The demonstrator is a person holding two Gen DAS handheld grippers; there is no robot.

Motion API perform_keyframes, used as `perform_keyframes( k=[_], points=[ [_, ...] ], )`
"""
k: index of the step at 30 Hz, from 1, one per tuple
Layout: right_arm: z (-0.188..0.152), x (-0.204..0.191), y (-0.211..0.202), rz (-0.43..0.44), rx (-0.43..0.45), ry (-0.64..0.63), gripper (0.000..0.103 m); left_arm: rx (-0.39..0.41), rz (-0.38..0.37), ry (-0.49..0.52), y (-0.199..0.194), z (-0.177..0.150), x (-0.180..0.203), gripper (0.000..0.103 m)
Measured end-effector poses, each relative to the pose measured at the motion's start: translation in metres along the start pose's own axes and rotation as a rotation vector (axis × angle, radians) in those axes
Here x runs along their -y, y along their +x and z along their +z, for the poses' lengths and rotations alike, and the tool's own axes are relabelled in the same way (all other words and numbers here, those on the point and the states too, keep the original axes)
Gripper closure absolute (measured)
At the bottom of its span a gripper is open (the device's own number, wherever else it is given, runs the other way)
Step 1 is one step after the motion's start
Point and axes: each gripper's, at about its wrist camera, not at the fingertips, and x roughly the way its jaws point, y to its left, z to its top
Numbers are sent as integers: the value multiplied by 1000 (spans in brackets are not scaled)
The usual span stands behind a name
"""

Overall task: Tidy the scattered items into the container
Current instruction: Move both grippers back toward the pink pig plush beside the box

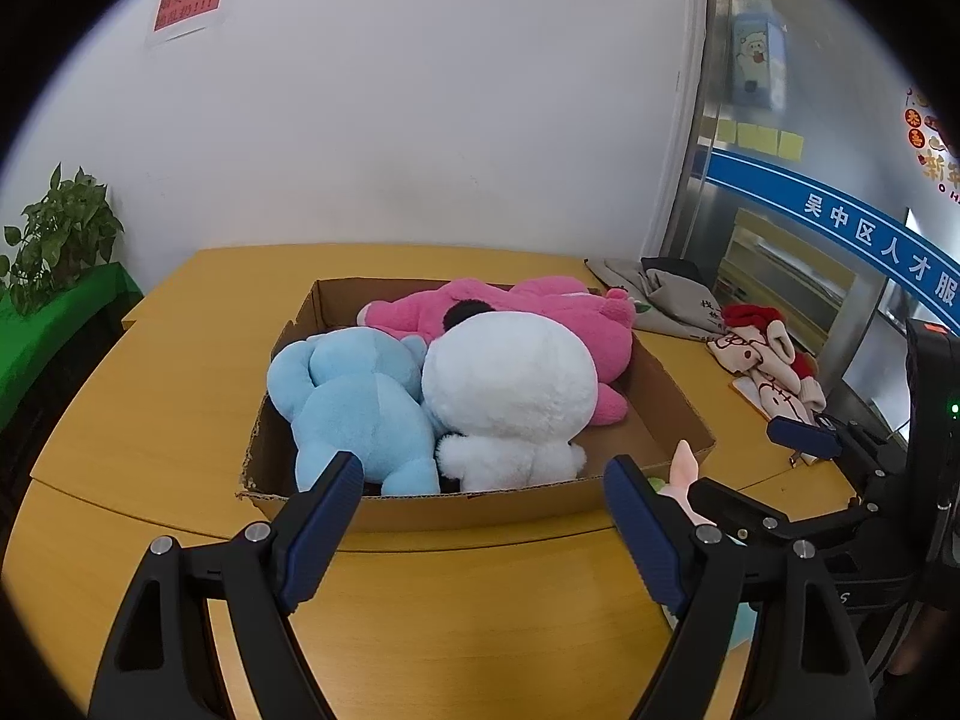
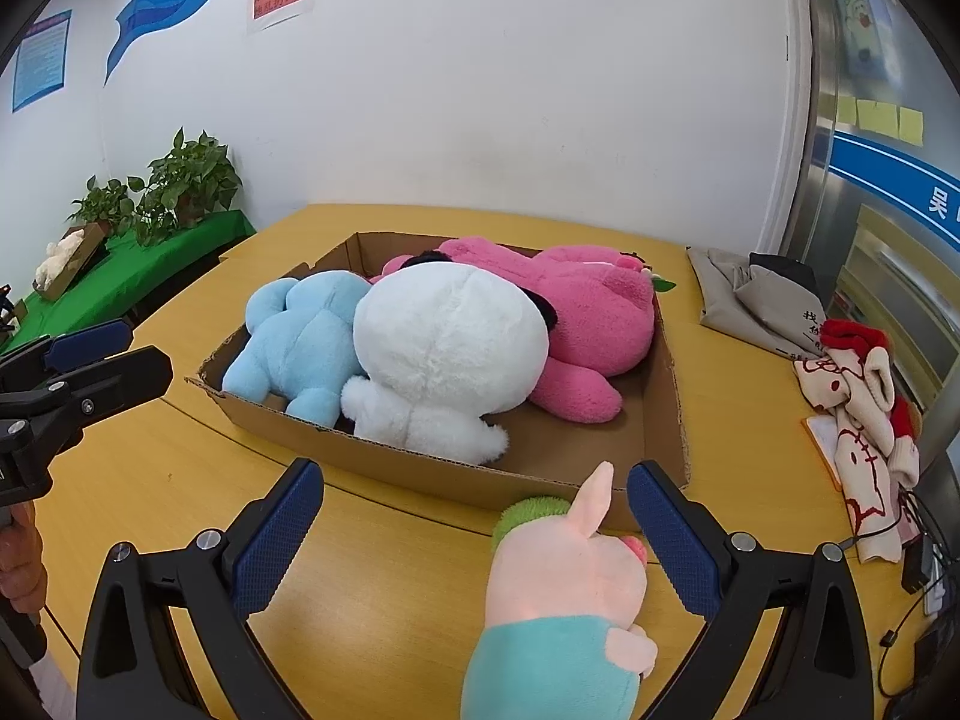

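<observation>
A shallow cardboard box [image 1: 480, 507] [image 2: 420, 468] sits on the yellow table and holds a blue plush [image 1: 354, 402] [image 2: 306, 342], a white plush [image 1: 510, 384] [image 2: 444, 348] and a pink plush [image 1: 540, 312] [image 2: 588, 318]. A small pink plush in a teal top [image 2: 564, 594] stands on the table in front of the box, between my right gripper's [image 2: 474, 528] open fingers, nearer the right finger, not clamped. Its ear [image 1: 684, 468] shows in the left wrist view. My left gripper [image 1: 483, 510] is open and empty, in front of the box's near wall.
A red and cream cloth toy [image 1: 768, 354] [image 2: 858, 420] and a grey bag [image 1: 660, 294] [image 2: 756, 294] lie at the table's right side. Potted plants [image 2: 180, 186] stand on a green-covered bench at the left. Cables [image 2: 918, 564] lie at the right edge.
</observation>
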Motion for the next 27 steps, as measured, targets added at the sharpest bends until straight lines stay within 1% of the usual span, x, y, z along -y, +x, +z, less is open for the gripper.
perform_keyframes(
  k=[12, 15, 17, 20, 23, 25, 27],
  points=[
    [-3, 8, -1, 14, 7, 19, 0, -33, -12, -3, 10, -1, 6, 20],
    [-7, 16, -6, 18, 21, 27, 0, -40, -18, -9, 13, -1, 8, 20],
    [-15, 27, -9, 18, 27, 31, 0, -58, -33, -13, 15, -3, 8, 20],
    [-39, 53, -2, -8, -19, 84, 0, -83, -60, -26, 22, -6, 8, 20],
    [-65, 81, 14, -7, -99, 170, 0, -133, -95, -67, 36, -10, 8, 20],
    [-80, 87, 22, 9, -141, 186, 0, -162, -128, -80, 45, -14, 11, 20],
    [-90, 85, 31, 34, -183, 174, 0, -192, -168, -105, 55, -18, 15, 20]
  ],
)
